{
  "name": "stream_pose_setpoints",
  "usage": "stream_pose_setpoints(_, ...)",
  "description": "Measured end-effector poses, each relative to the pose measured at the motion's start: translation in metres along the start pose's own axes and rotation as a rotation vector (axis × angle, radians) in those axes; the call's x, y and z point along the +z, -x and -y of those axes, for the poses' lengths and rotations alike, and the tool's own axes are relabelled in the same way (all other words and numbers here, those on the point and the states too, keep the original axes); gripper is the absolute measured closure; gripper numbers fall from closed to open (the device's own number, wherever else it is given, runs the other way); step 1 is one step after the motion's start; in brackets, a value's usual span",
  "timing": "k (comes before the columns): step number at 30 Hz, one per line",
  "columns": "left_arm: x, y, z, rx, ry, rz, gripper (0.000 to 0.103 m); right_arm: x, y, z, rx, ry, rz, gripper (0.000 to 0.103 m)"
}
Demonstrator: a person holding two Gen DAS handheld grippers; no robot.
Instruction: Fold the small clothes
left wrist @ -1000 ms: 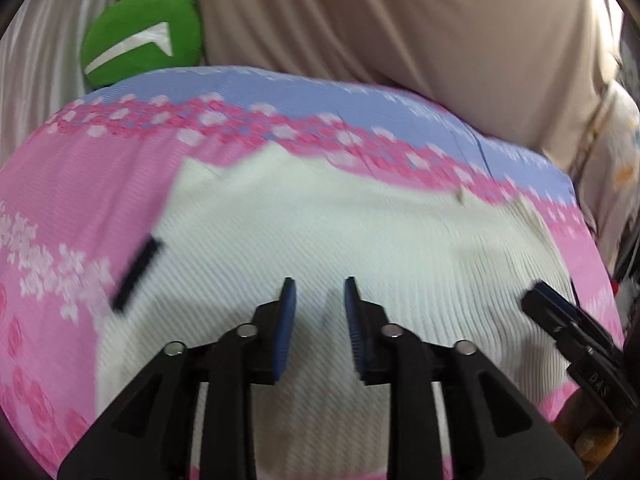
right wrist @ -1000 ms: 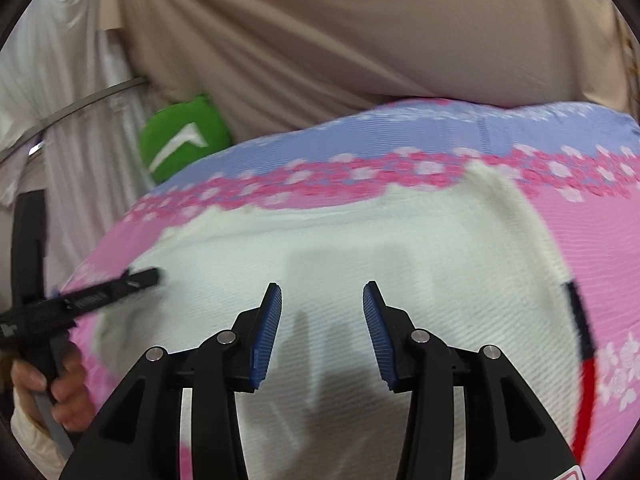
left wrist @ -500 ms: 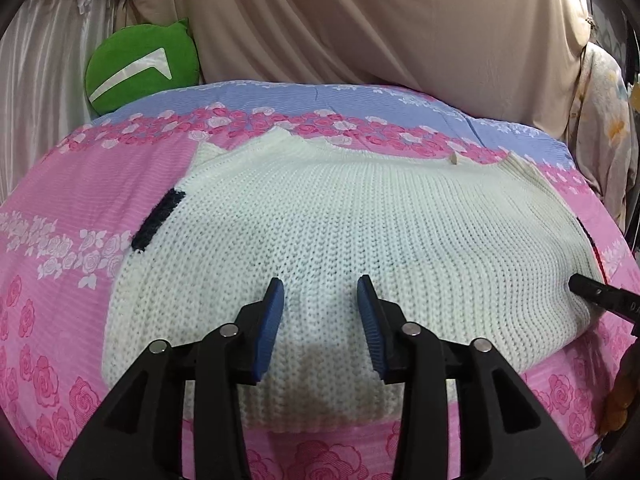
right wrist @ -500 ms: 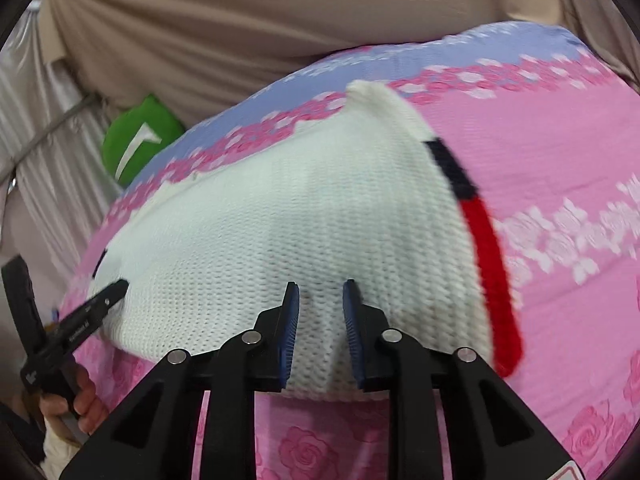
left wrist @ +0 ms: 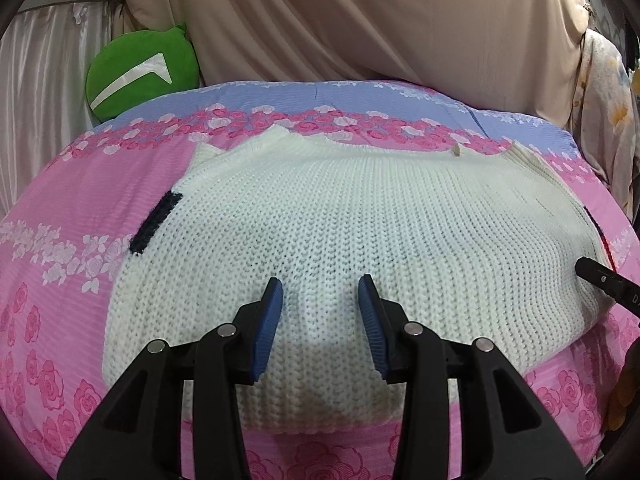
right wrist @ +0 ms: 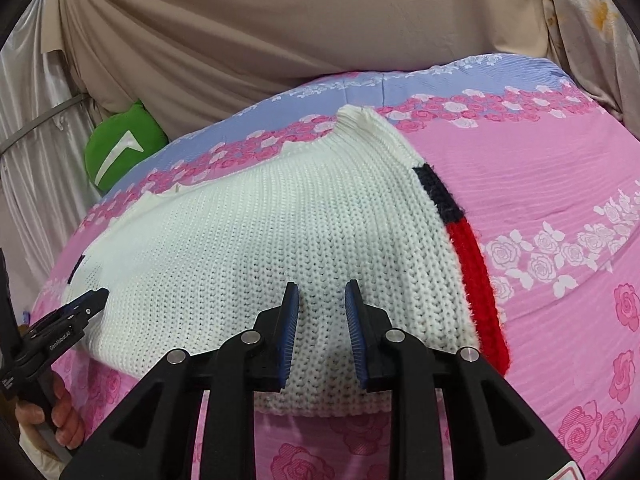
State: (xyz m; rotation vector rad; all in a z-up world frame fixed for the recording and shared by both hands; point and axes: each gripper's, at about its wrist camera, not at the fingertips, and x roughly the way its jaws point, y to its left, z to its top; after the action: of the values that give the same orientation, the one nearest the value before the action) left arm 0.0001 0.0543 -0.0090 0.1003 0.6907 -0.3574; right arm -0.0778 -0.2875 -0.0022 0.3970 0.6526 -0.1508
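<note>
I see the white knit sweater (left wrist: 340,240) lying flat on the pink flowery bedspread (left wrist: 80,200). My left gripper (left wrist: 320,292) hangs wide over its near edge, holding nothing. My right gripper (right wrist: 322,300) hangs narrower over the near right part, also holding nothing.

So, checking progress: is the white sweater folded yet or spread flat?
Partly folded: the white sweater lies flat on the bedspread with navy and red edges peeking from underneath at its sides.
</note>
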Motion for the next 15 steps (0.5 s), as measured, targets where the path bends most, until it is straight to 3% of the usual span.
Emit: stream_pose_setpoints(15, -0.0018, -0.0014, -0.0060, -0.038, 0.027, 0.006, 0.064, -0.0017, -0.0052, -0.0002, 0.005, -0.020, -0.013, 0.079)
